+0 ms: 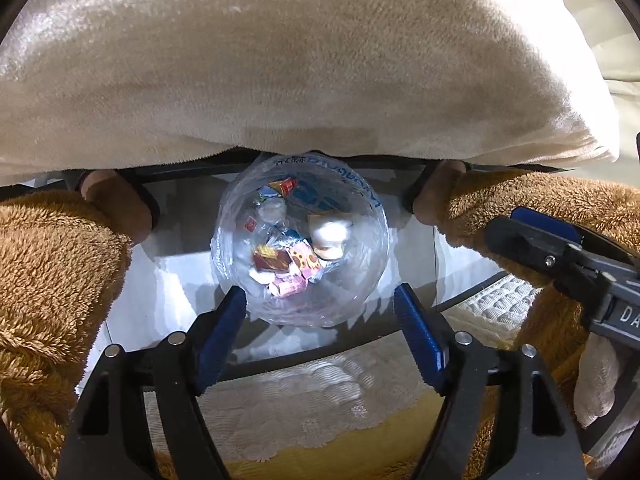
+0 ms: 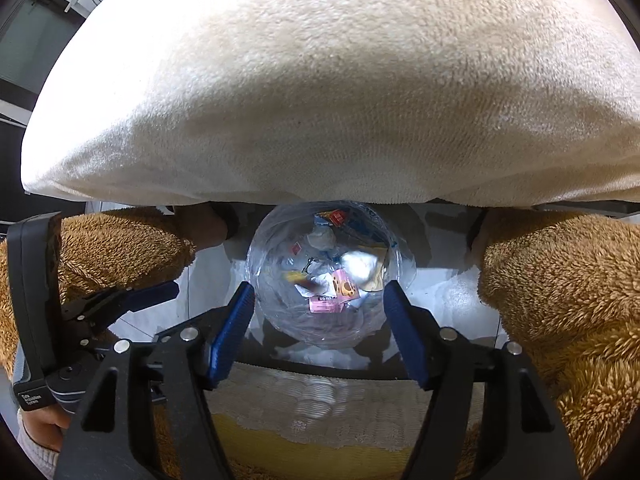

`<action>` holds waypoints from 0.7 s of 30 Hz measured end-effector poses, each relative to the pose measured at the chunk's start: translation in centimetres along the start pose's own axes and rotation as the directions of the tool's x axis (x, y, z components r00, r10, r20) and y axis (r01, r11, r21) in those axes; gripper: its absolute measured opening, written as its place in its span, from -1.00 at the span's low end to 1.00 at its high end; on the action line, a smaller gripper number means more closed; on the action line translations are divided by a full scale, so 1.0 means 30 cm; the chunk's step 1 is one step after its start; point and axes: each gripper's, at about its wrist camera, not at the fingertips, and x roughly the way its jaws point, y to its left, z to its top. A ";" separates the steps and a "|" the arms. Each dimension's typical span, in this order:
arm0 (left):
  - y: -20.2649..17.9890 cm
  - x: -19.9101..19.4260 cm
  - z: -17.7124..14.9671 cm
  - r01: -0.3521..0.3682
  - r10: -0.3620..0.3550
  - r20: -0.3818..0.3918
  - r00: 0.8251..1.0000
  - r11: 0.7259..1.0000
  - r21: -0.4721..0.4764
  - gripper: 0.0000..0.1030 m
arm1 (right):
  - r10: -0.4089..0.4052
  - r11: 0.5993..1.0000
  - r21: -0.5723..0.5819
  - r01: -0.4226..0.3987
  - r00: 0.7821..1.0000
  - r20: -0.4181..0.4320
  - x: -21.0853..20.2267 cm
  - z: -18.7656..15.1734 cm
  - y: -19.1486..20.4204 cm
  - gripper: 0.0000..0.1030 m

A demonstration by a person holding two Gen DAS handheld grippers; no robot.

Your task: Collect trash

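Observation:
A round bin lined with a clear plastic bag (image 1: 300, 240) stands on the floor below the bed edge; it also shows in the right wrist view (image 2: 324, 276). Inside lie several wrappers (image 1: 280, 264) and crumpled white paper (image 1: 330, 234). My left gripper (image 1: 320, 336) is open and empty, hovering above the bin's near rim. My right gripper (image 2: 318, 330) is open and empty, also above the near rim. The right gripper appears at the right of the left wrist view (image 1: 560, 256), and the left gripper at the left of the right wrist view (image 2: 120, 304).
A cream fleece blanket (image 1: 300, 60) fills the upper half and overhangs the bin's far side. Brown fuzzy trouser legs (image 1: 52, 272) with feet in slippers (image 1: 120, 208) flank the bin. A white quilted mattress edge (image 1: 304, 396) with yellow sheet lies under the grippers.

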 end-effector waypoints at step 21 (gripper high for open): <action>-0.017 -0.321 -0.112 0.063 -0.063 0.292 0.954 0.998 0.007 0.45 | 0.034 0.999 -0.022 -0.030 0.964 0.264 -0.264 -0.128 -0.019 0.29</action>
